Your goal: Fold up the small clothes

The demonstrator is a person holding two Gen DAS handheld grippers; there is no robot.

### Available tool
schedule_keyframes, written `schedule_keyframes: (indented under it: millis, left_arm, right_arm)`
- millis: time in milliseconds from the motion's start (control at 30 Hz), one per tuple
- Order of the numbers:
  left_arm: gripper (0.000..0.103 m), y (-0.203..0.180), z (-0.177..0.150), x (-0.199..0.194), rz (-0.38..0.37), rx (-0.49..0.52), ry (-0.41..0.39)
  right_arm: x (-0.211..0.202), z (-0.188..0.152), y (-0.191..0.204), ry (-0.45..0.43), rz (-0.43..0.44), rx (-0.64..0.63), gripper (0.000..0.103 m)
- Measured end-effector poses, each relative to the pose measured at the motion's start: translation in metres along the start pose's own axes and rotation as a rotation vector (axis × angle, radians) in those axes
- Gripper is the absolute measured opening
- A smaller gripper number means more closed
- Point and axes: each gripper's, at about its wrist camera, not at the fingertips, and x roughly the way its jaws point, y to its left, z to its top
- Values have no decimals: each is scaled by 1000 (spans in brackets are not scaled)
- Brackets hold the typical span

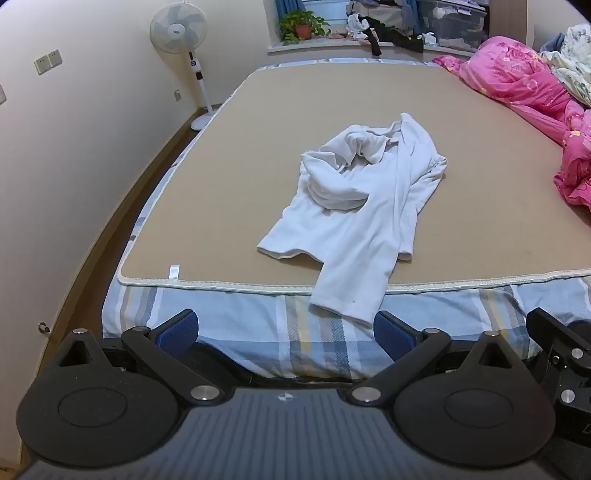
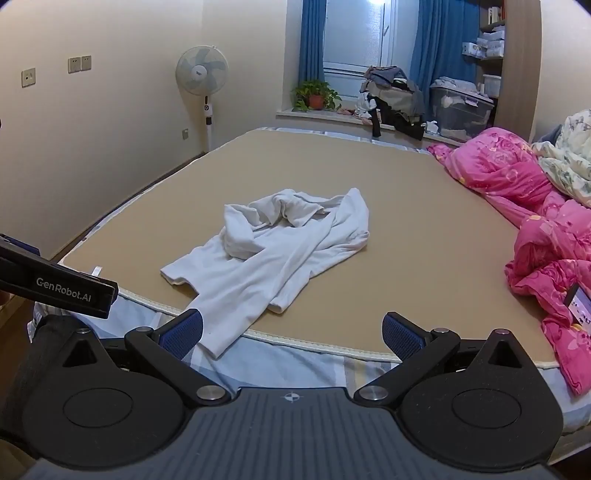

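Observation:
A crumpled white long-sleeved shirt (image 1: 364,192) lies on the tan mat (image 1: 258,122) in the middle of the bed. One sleeve hangs over the mat's near edge onto the striped sheet. The shirt also shows in the right wrist view (image 2: 277,247). My left gripper (image 1: 286,334) is open and empty, held short of the bed's near edge, just in front of the hanging sleeve. My right gripper (image 2: 291,334) is open and empty, to the right of the sleeve end. The left gripper's body (image 2: 59,288) shows at the left of the right wrist view.
A pink quilt (image 1: 535,92) is piled along the bed's right side, also in the right wrist view (image 2: 535,229). A standing fan (image 1: 179,33) is by the left wall. A windowsill with a potted plant (image 2: 316,96), clothes and a storage box lies beyond the bed.

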Motion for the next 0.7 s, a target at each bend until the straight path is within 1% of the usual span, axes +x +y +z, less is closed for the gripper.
schedule_keyframes:
  millis: [700]
  left_arm:
    - [102,1,2,-2,2,7,-3]
  right_arm:
    - [0,2,-1,8,4,3,102]
